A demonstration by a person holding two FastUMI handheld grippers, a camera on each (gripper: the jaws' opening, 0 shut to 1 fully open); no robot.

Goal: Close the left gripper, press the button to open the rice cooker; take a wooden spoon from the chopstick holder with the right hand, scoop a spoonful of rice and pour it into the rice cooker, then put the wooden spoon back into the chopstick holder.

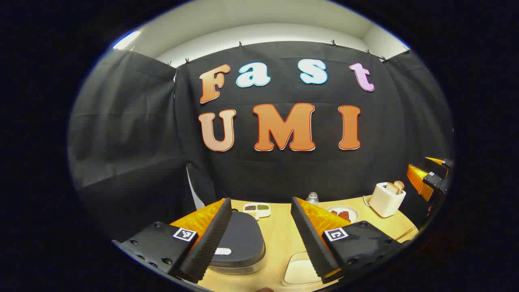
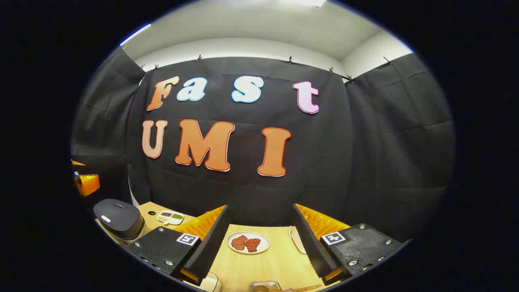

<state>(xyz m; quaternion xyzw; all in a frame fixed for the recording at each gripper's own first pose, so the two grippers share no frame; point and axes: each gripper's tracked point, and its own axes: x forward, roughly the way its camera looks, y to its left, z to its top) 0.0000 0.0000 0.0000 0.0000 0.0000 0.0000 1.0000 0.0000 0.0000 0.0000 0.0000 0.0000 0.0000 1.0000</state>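
On the bench, left side: rice cooker (image 1: 239, 239), a dark grey body with a rounded, flat-topped lid that is down; a small pale oval button sits at the lid's front edge (the lid looks matte, the band beneath it glossier).
Left gripper (image 1: 261, 239): fingers spread wide with nothing between them, poised above the bench; the left finger overlaps the cooker's lid in the left gripper view, and whether it touches the lid cannot be told.
Right gripper (image 2: 259, 247): fingers set wide apart, gripping nothing, raised over the bench with the plate of red food (image 2: 248, 242) seen between them.
Rice cooker, right gripper view: far left of the bench (image 2: 267, 263), well apart from that gripper's fingers.
Divided dish (image 1: 257, 209): white, two compartments with dark and green contents, just behind the cooker.
Toaster (image 1: 387, 198): white, with bread slices standing in it, at the far right of the bench.
Bottle (image 1: 312, 198): clear, at the back edge near the wall.
Bench surface: pale wood grain.
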